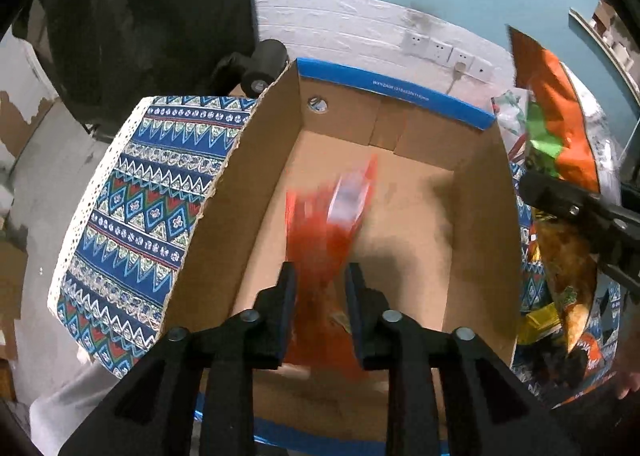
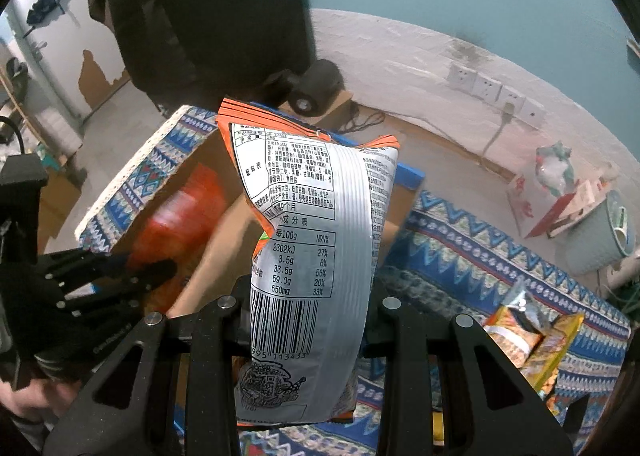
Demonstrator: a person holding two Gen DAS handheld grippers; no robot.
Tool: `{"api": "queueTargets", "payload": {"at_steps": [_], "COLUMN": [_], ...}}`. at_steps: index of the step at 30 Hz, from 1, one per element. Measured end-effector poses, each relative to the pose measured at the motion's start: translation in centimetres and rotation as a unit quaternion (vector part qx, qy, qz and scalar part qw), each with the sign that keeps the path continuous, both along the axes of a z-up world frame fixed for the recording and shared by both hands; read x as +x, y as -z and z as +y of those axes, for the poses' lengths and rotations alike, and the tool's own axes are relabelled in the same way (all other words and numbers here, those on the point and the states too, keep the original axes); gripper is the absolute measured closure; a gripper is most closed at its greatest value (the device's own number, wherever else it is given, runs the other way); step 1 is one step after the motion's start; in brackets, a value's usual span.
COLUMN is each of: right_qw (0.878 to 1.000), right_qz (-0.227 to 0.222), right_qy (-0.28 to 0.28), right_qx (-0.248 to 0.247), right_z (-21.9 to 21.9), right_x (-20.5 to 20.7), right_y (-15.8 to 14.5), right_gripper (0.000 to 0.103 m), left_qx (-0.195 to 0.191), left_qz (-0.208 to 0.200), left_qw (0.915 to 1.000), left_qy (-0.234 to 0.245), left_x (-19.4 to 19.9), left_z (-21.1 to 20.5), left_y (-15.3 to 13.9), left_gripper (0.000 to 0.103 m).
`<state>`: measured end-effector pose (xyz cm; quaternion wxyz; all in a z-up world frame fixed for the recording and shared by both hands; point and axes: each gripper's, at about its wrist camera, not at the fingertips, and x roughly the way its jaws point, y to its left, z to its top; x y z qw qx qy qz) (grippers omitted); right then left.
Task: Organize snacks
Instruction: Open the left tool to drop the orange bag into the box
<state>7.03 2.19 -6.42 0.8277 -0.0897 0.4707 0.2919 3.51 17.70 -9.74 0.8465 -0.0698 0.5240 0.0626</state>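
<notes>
Left gripper (image 1: 321, 284) points forward and downward, jaws parted with a gap either side of what lies between the pads; grip contact cannot be told through the blur. Right gripper (image 2: 306, 310) held upright and level, jaws closed in against the item between its fingers. A bare hand (image 2: 28, 400) shows behind the left gripper.
</notes>
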Motion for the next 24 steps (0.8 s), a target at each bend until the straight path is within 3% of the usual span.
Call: {"api": "queueTargets", "payload": {"at_steps": [3, 8, 24], "right_qw": [1.000, 1.000, 0.998], "right_qz": [0.011, 0.026, 0.061], "right_qy": [-0.002, -0.006, -0.015], "right_qx": [0.005, 0.013, 0.014], "right_z": [0.5, 1.4, 3.4], "right_x": [0.2, 0.3, 1.2], "right_y": [0.3, 0.7, 2.5], "right_gripper": [0.072, 0.072, 0.070], "left_qx": [0.020, 0.022, 0.030], "left_qz": [-0.001, -0.009, -0.024], "left_qw": [0.9998, 0.9996, 0.9993], "left_qy": [-0.001, -0.014, 0.001], "left_x": [-0.1, -0.3, -0.9], "left_z": [-0.1, 0.7, 1.0], "left_y": [-0.3, -1.3, -3.3], "left_gripper": [0.056, 0.043, 0.038]}}
